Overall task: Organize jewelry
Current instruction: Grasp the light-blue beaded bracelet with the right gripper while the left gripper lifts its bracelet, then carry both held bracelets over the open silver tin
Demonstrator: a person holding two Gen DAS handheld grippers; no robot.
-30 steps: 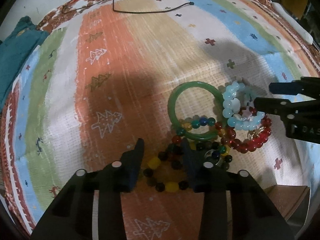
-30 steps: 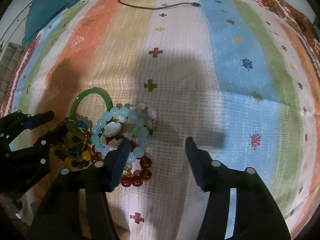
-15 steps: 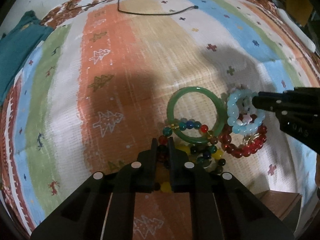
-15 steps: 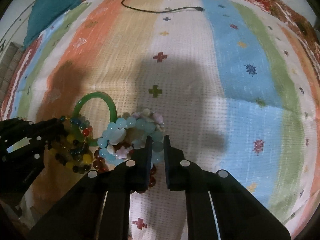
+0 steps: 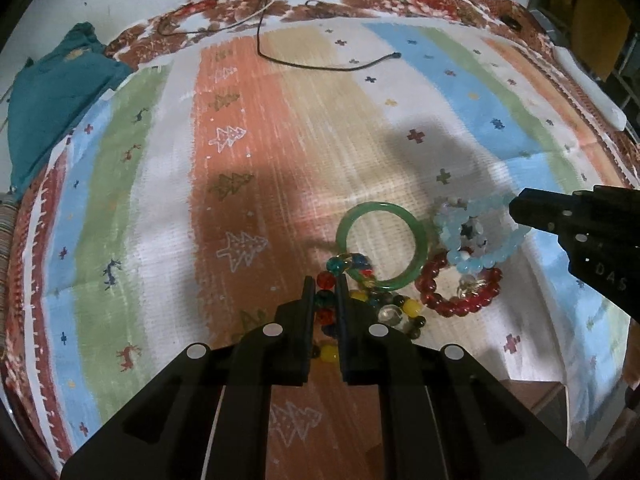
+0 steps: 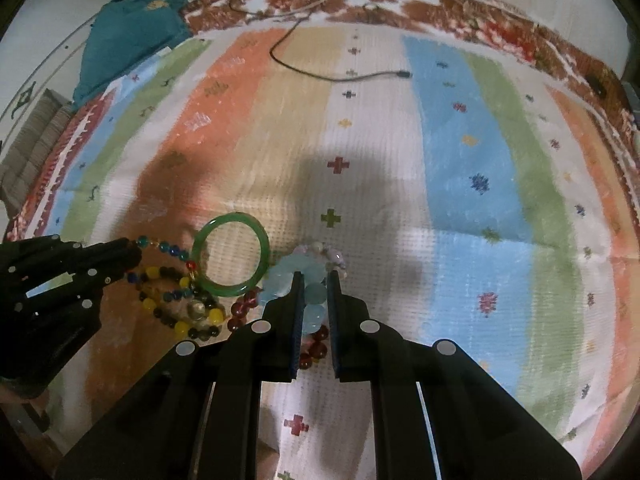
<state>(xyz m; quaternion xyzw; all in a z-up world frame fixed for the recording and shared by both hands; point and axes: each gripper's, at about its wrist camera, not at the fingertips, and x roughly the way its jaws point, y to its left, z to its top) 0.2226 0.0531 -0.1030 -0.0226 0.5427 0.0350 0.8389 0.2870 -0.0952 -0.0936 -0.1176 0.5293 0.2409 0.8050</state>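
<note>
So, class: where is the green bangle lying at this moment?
In the left wrist view the green bangle lies flat on the striped cloth, just right of centre, between the multicoloured bead bracelet and the pale blue bead bracelet.

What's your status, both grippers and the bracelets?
Left gripper shut on multicolor bead bracelet. Right gripper shut on pale blue bracelet. Green bangle overlaps multicolor strand.

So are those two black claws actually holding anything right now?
Yes. The left gripper pinches the multicoloured glass bead bracelet by its red and teal beads. The right gripper pinches the pale blue bead bracelet by its near beads.
</note>
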